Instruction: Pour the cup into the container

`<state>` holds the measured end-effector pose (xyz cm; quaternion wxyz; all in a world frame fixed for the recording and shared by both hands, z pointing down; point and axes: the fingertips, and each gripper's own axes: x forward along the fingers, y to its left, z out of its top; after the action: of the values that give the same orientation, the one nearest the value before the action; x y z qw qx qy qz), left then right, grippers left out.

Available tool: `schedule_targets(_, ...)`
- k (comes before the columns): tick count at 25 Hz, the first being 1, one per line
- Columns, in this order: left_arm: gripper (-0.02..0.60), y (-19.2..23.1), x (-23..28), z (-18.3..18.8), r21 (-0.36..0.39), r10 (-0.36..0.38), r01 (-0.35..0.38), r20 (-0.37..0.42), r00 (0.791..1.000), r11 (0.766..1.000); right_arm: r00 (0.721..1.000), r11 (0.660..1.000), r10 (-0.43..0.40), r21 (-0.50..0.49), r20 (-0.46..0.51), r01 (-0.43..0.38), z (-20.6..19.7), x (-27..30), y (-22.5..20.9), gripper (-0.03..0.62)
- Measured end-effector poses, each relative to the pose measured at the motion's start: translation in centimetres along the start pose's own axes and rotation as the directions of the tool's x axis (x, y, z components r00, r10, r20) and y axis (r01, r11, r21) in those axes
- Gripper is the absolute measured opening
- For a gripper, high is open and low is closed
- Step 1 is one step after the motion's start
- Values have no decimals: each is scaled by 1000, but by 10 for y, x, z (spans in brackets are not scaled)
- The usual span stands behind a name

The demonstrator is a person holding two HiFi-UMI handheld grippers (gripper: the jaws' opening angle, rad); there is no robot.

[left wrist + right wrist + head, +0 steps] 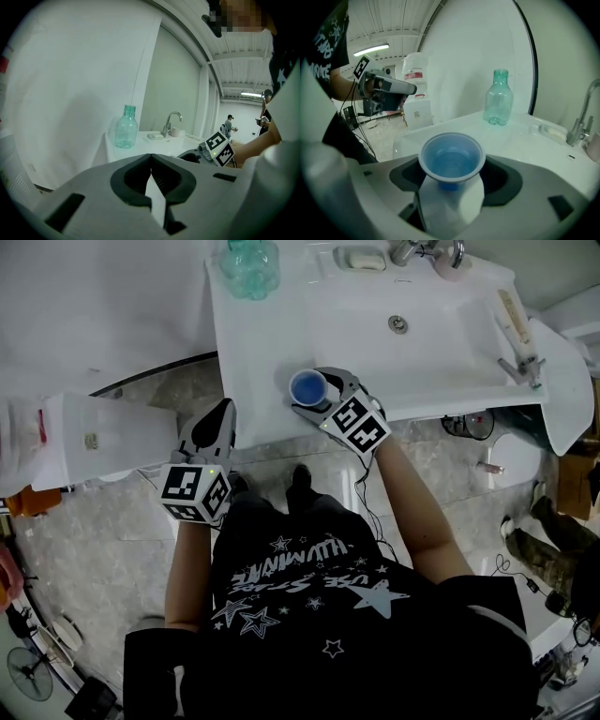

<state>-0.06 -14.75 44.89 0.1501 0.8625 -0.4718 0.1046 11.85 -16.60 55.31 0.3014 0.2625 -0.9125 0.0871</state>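
Straddling the blue cup, the right gripper has its jaws spread. The pads flank the cup's walls without visibly pressing, and the cup stands upright between them at the edge of the white counter. The left gripper hangs off to the right one's left, jaws pressed together on nothing. This reads as the pick-up step. Next move – squeeze gently, since a thin cup likely buckles, then lift level and carry forward to the teal bottle well ahead – if that's the container.
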Motion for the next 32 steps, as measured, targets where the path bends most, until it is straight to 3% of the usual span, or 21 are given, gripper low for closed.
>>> schedule_targets(8, 9, -3, 4, -6, -7, -79, 79, -2, 997, 997, 996, 994, -88, 66, -31, 90, -10, -17, 0, 402)
schedule_targets(17, 9, -7, -28, 5, 14, -187, 187, 29, 982, 982, 966, 956, -256, 139, -46, 260, -14, -62, 21, 401)
schedule_targets(23, 9, -6, -61, 1, 19, -241, 241, 44, 969, 970, 916, 898, -399, 220, 49, 380, 11, -93, 41, 257)
schedule_targets(32, 9, -8, -110, -10, 21, -308, 308, 58, 949, 951, 834, 827, -539, 264, 119, 496, 47, -120, 85, 109)
